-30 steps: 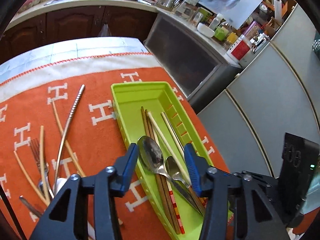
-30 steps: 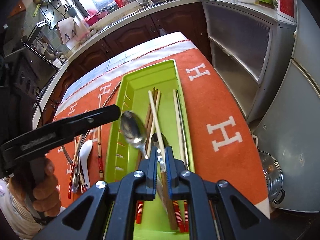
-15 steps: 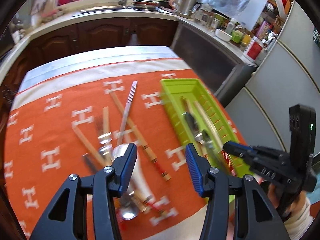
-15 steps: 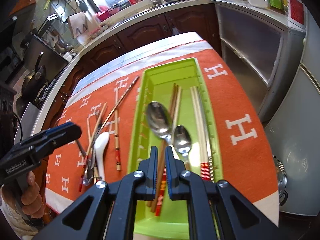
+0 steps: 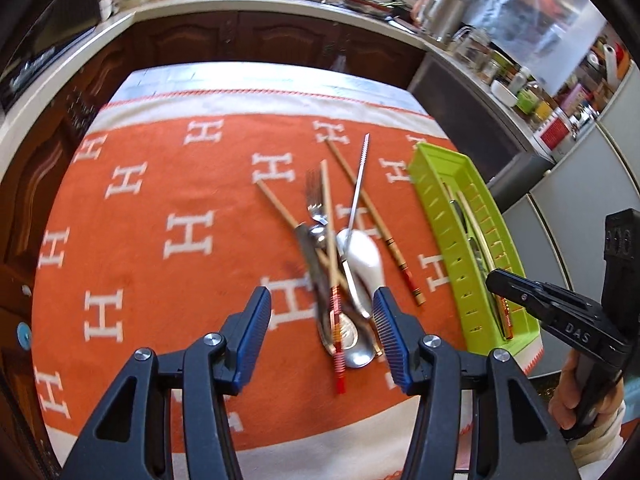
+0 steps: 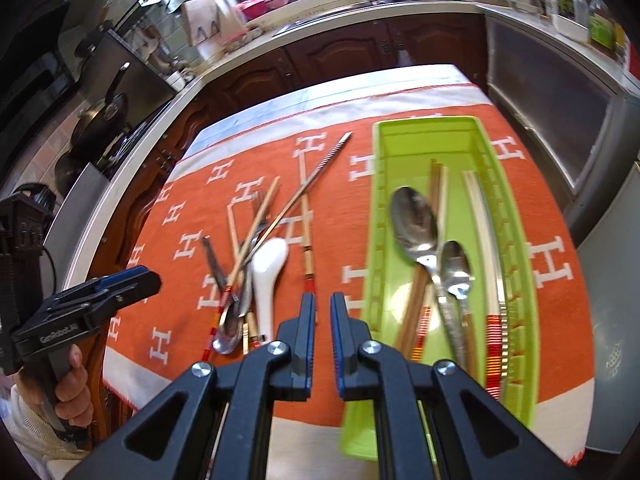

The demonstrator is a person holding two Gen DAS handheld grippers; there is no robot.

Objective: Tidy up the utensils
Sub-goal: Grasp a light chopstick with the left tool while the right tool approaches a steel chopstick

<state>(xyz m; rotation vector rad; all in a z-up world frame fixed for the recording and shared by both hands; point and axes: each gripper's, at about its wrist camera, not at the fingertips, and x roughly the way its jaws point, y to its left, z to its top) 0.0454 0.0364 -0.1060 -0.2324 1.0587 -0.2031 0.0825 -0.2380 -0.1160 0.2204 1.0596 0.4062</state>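
Utensils: loose pile [image 5: 340, 264] mid-cloth [image 5: 160, 200]; two spoons [image 6: 424, 236] and chopsticks already in tray [image 6: 516, 220] at cloth's right edge.
Change: left gripper [image 5: 320, 332] has swung off the tray to above the pile.
Left: released, jaws wide, nothing held.
Right: right gripper [image 6: 322, 336] nearly clenched, empty, between pile and tray.
Meaning: spoon drop looks done; next pick probably from the pile.
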